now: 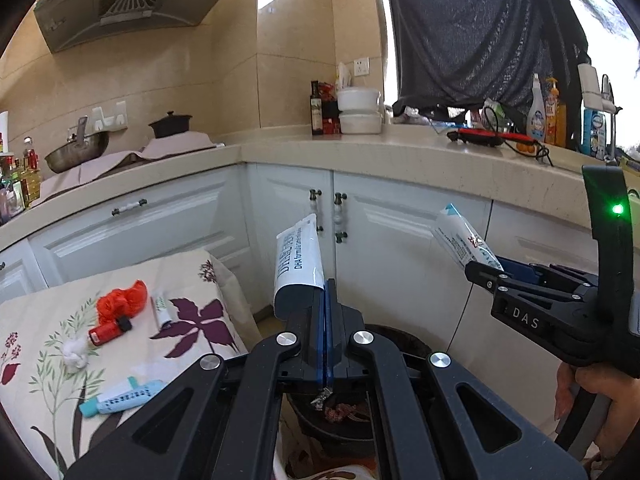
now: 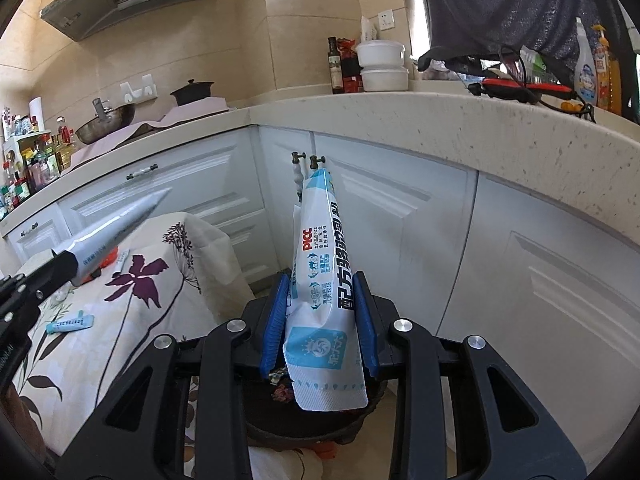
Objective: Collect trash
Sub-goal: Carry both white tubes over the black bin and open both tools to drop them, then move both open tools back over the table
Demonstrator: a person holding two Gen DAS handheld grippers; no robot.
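Note:
My left gripper (image 1: 326, 286) is shut on the lower end of a flat white-and-blue sachet (image 1: 298, 264), which stands up from the blue pads. My right gripper (image 2: 322, 280) is shut on a wider white-and-blue printed packet (image 2: 320, 220); its torn bottom hangs below the fingers. Both hover over a dark round bin (image 1: 400, 344) on the floor with scraps inside, also visible under the right gripper as the bin (image 2: 320, 424). In the left wrist view the right gripper (image 1: 472, 268) and its packet (image 1: 460, 236) are at the right. The left gripper (image 2: 66, 260) with its sachet (image 2: 116, 228) shows at the left of the right wrist view.
A low table with a floral cloth (image 1: 192, 280) stands left of the bin. On it lie a red plastic bag (image 1: 122, 300), a red small bottle (image 1: 106, 334), a white tube (image 1: 162, 310), a white wad (image 1: 76, 354) and a teal tube (image 1: 120, 398). White cabinets (image 1: 380, 240) stand close behind.

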